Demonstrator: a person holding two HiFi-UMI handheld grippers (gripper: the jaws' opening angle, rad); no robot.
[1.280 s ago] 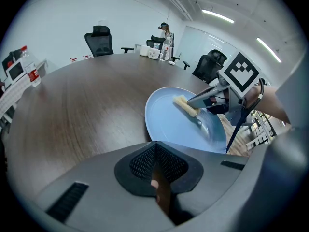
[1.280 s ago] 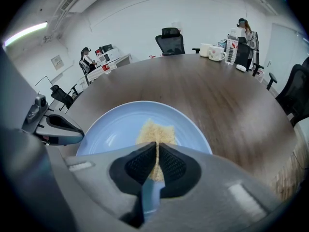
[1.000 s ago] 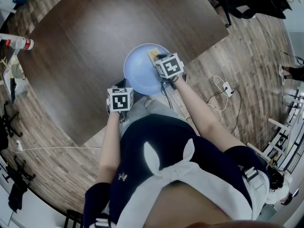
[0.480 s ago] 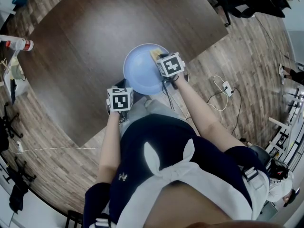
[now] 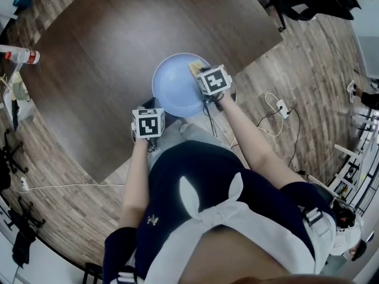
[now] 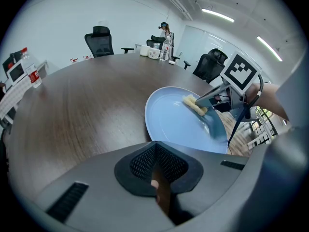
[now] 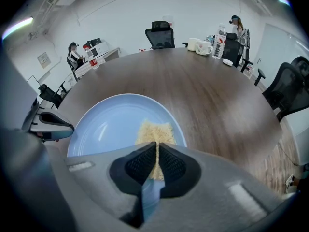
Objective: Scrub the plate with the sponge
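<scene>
Wood-grain flooring (image 5: 308, 70) surrounds one large dark brown table (image 5: 118, 52) in a white-walled office. One plate, one sponge and two grippers are in play.

The single pale blue plate (image 5: 174, 84) sits at the table's near edge, in front of the person, and juts out past that edge. In the left gripper view it looks tilted, its right side higher.

The left gripper (image 6: 154, 146) has its fingers clenched together, their tips meeting at the plate's near rim. The right gripper view shows those same fingers (image 7: 53, 125) pinched onto the rim at the plate's left side.

The right gripper (image 7: 157, 146) has its fingers closed on the one yellow sponge (image 7: 154, 132). The sponge lies flat against the plate's inner face, on the far right part of the plate as the head view shows it (image 5: 193, 68).

Nothing else lies on the table near the plate. At the table's far end stand two white mugs (image 7: 200, 46) and a bottle (image 7: 220, 37), well apart from the work. Black office chairs (image 7: 161, 34) ring the table, and I cannot count them surely. Two people are at the far side of the room, one at a desk (image 7: 75, 54) and one standing (image 7: 237, 25).

On the floor to the person's right lies a white cable with a power strip (image 5: 281, 107). A bottle with a red cap (image 5: 21, 55) lies off to the left.
</scene>
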